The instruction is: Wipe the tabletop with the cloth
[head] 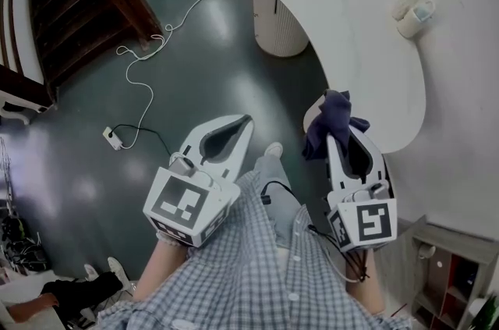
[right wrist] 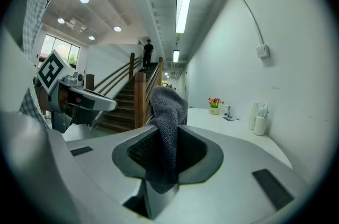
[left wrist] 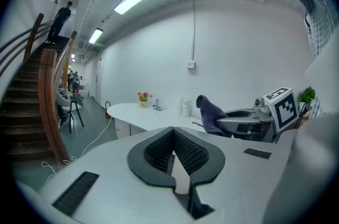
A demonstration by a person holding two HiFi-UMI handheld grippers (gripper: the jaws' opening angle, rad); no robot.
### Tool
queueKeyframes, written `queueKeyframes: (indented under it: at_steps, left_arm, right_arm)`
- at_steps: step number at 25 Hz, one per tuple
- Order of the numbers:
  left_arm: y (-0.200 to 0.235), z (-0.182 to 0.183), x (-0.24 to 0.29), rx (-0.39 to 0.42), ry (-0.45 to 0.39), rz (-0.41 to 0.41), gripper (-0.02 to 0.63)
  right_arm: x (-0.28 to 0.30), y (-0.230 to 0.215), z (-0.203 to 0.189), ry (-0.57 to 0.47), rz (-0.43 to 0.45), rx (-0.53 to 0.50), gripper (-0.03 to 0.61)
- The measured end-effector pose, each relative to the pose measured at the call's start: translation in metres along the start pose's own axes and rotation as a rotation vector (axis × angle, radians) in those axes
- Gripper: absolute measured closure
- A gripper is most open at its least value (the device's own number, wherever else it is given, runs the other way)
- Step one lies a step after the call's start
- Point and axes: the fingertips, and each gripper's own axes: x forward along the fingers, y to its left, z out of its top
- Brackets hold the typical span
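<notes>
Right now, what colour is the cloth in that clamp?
Dark bluish-grey, with no pattern. The cloth shows best in the right gripper view.

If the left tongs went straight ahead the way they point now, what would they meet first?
The left tongs would most likely meet the white table at its rounded end first; depth is unclear.
</notes>
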Motion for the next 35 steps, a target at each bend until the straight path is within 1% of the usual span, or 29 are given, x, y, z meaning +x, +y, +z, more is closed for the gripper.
queueKeyframes:
  at_steps: [4,7,12,17,22,26,32,35]
  left_arm:
    - [0.015,0.006,0.016,-0.002,0.018,0.026,0.609]
    - [0.030,0.013,0.029,0.010,-0.002,0.036,0.609]
    - [0.058,0.023,0.041,0.003,-0.011,0.084,0.609]
    - [0.090,0.038,0.057,-0.025,-0.016,0.122,0.609]
    - [0.113,0.050,0.083,-0.037,-0.014,0.134,0.609]
    - [0.127,0.051,0.105,-0.048,-0.012,0.114,0.609]
    - [0.130,0.055,0.146,-0.035,0.009,0.019,0.609]
    - [0.126,0.063,0.172,-0.016,0.000,-0.043,0.609]
  right_arm:
    - [0.022,-0.013,0.001,0.007,0.006,0.016,0.491]
    - [0.049,-0.019,0.003,0.007,0.037,0.014,0.491]
    - [0.095,-0.021,0.013,0.007,0.095,0.004,0.491]
    - [0.139,-0.025,0.031,0.000,0.140,-0.012,0.491]
    - [0.172,-0.043,0.035,0.015,0.150,-0.007,0.491]
    - [0.189,-0.055,0.031,0.030,0.128,-0.007,0.491]
    - [0.189,-0.087,0.021,0.057,0.018,-0.011,0.491]
    - [0.186,-0.106,0.020,0.061,-0.047,-0.025,0.491]
